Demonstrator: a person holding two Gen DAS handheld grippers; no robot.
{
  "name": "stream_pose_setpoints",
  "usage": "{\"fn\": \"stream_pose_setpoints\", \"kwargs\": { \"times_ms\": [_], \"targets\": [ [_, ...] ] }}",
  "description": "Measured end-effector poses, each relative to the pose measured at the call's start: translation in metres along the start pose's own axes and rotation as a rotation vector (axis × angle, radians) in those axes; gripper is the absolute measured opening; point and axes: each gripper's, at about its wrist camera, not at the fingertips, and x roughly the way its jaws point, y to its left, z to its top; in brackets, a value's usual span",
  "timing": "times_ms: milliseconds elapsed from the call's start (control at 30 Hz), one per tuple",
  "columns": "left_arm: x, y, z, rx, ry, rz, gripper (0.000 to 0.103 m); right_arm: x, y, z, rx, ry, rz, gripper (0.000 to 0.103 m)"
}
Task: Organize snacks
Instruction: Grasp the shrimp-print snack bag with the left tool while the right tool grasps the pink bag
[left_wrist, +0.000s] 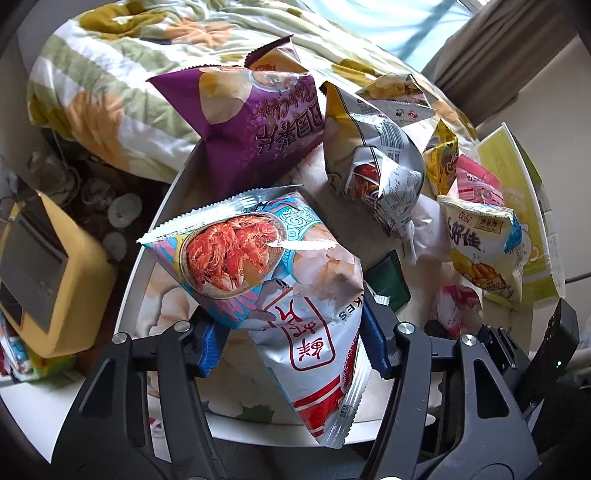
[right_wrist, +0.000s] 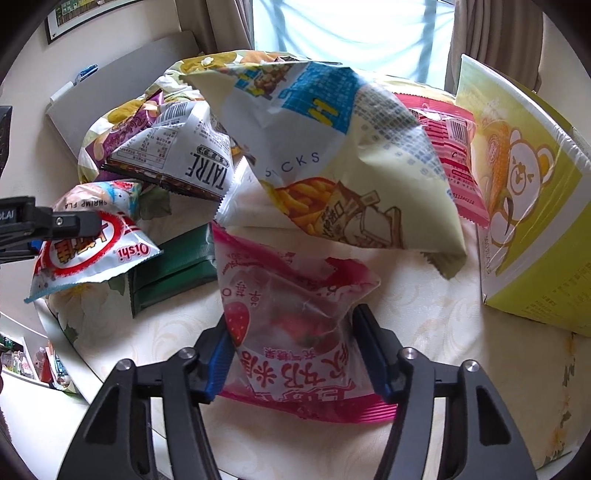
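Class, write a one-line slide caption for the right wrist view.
Right tongs grip a pink strawberry snack bag amid piled snacks.

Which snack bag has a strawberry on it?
The pink see-through bag squeezed in the right gripper. The left gripper holds a shrimp-picture bag instead.

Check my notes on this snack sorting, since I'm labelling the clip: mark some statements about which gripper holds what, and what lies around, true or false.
1. The left gripper is shut on the shrimp flakes bag. True.
2. The right gripper is open and holds nothing. False: its pads press the pink strawberry bag.
3. A dark green packet lies on the table. True.
4. The yellow-green bear box lies flat under the bags. False: it stands upright at the table's right edge.
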Motion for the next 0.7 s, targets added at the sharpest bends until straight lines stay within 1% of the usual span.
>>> {"fn": "stream_pose_setpoints", "kwargs": {
  "times_ms": [67, 167, 433, 600, 700],
  "targets": [
    [-0.005, -0.001, -0.004, 0.012, -0.001, -0.004, 0.058, -0.005, 0.006, -0.002, -0.009, -0.011, -0.013, 0.046],
    [-0.014, -0.002, -0.008, 0.028, -0.010, -0.014, 0.058, -0.010, 0.008, -0.002, 0.008, -0.016, -0.010, 0.042],
    [-0.045, -0.012, -0.016, 0.096, -0.025, -0.033, 0.058, -0.036, 0.008, -0.008, 0.062, -0.043, -0.027, 0.040],
    [-0.072, -0.028, -0.020, 0.165, -0.046, -0.073, 0.058, -0.064, 0.001, -0.014, 0.115, -0.078, -0.048, 0.040],
    [-0.089, -0.043, -0.020, 0.218, -0.061, -0.107, 0.058, -0.087, -0.005, -0.014, 0.150, -0.108, -0.071, 0.040]
  ]
}}
